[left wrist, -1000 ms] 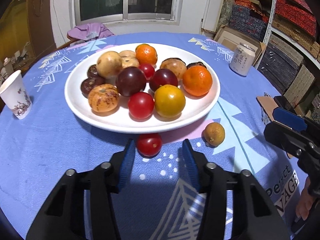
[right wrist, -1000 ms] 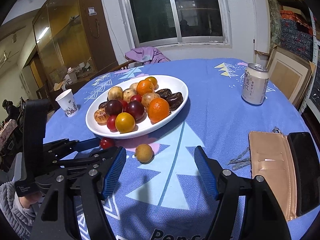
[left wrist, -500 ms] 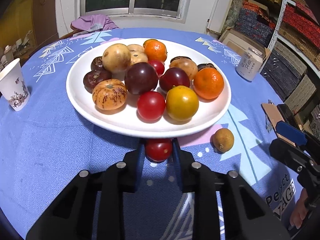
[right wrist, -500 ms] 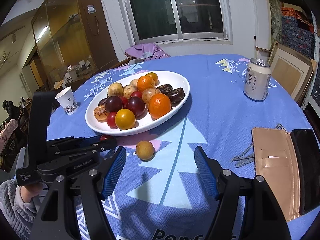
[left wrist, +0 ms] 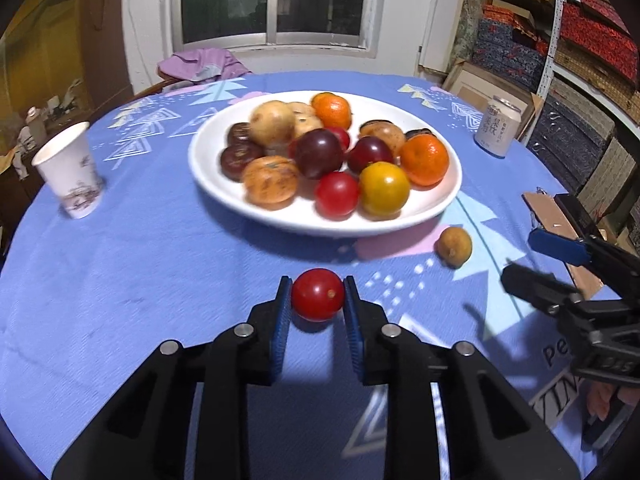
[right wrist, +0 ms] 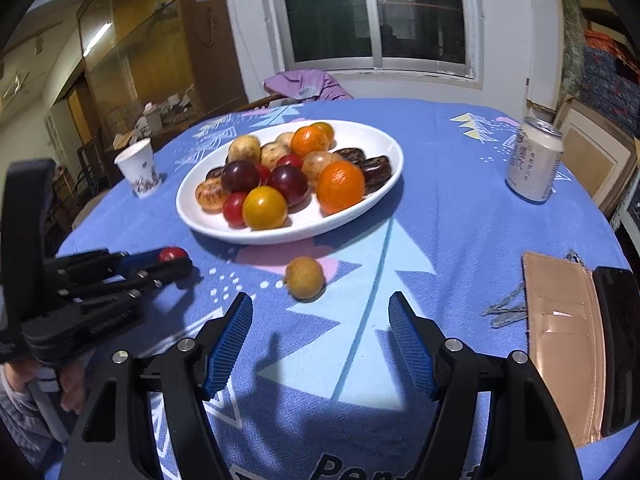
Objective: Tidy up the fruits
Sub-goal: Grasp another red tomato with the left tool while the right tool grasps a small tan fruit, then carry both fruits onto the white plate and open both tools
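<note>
1. The left gripper [left wrist: 317, 312] points forward and downward. Its two black arms reach out from the bottom of the left wrist view, ending in blue ribbed pads.
2. Its jaws are closed tight on a small red tomato [left wrist: 317, 294], with one pad pressing on each side.
3. In the right wrist view, the left gripper comes in from the left edge, held low over the bench, with a hand [right wrist: 70, 384] and a grey sleeve behind it.
4. The right gripper [right wrist: 320, 340] also tilts downward. Its jaws stand wide apart with nothing between the blue pads.
5. In the left wrist view, the right gripper shows at the right edge, pads parted.
</note>
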`<state>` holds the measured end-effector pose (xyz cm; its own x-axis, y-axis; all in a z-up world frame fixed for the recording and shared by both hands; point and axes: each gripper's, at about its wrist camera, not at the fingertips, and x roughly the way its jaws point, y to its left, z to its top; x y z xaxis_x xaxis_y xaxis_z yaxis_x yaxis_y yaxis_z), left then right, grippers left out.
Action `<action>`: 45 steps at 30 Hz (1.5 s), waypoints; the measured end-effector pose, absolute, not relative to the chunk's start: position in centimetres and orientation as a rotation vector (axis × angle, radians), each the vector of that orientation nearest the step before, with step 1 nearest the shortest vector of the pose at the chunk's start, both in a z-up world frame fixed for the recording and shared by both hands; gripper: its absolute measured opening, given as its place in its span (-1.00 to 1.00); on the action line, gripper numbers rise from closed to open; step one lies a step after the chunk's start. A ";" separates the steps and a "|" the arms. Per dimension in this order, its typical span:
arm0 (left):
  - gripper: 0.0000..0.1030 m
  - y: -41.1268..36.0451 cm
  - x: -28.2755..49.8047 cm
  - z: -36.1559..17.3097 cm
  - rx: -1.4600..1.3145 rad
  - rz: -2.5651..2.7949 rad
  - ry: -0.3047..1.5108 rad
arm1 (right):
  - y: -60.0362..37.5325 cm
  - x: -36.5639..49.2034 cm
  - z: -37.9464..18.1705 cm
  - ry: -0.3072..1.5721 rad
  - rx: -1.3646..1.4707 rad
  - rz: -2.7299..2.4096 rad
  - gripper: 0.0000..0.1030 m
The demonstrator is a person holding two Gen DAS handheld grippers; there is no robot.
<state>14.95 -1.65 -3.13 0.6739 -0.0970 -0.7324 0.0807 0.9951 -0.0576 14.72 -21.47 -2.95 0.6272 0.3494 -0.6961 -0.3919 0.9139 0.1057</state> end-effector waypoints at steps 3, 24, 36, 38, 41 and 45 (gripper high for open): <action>-0.52 -0.7 14.0 -2.5 -0.016 -0.075 0.797 | -20.4 14.7 -3.1 0.767 -0.108 0.415 0.31; -0.51 -0.7 14.1 -2.8 -0.025 -0.096 0.793 | -17.7 17.8 -4.5 0.852 -0.120 0.400 -0.27; -0.51 -0.7 13.9 -2.6 -0.015 -0.084 0.778 | -18.9 17.4 -4.2 0.842 -0.073 0.407 -0.45; -0.51 -0.6 13.9 -2.5 -0.017 -0.085 0.774 | -19.2 17.1 -4.0 0.836 -0.066 0.413 -0.45; -0.52 -0.6 13.7 -2.3 -0.015 -0.083 0.769 | -19.4 16.1 -3.6 0.818 -0.065 0.424 -0.45; -0.51 -0.6 13.5 -2.2 -0.012 -0.079 0.761 | -19.6 14.3 -2.6 0.781 -0.058 0.456 -0.45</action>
